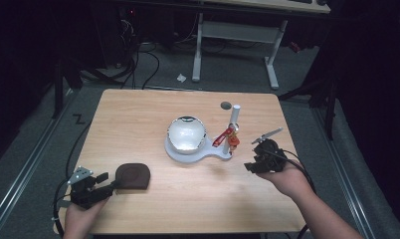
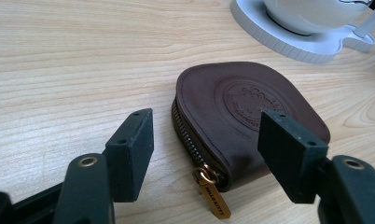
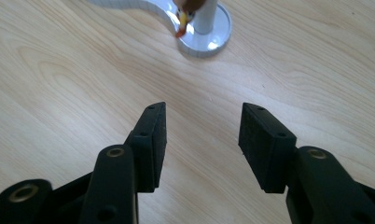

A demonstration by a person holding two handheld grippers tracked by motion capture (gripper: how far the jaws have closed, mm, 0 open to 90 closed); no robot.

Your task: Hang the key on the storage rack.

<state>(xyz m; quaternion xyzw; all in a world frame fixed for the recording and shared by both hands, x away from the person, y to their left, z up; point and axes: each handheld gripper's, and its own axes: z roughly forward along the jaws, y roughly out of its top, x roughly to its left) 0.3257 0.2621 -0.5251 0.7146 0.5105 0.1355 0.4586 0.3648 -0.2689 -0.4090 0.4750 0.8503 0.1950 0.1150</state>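
the left gripper is hovering wide open around the brown zip coin pouch near the table's front left corner; the right gripper is standing wide, empty, beside the white stand.

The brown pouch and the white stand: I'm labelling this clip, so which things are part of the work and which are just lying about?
In the work:
- brown zip pouch, between the open left gripper
- right gripper, open, nothing between its jaws

Lying about:
- white stand with its round mirror
- red charm hanging from the stand's post
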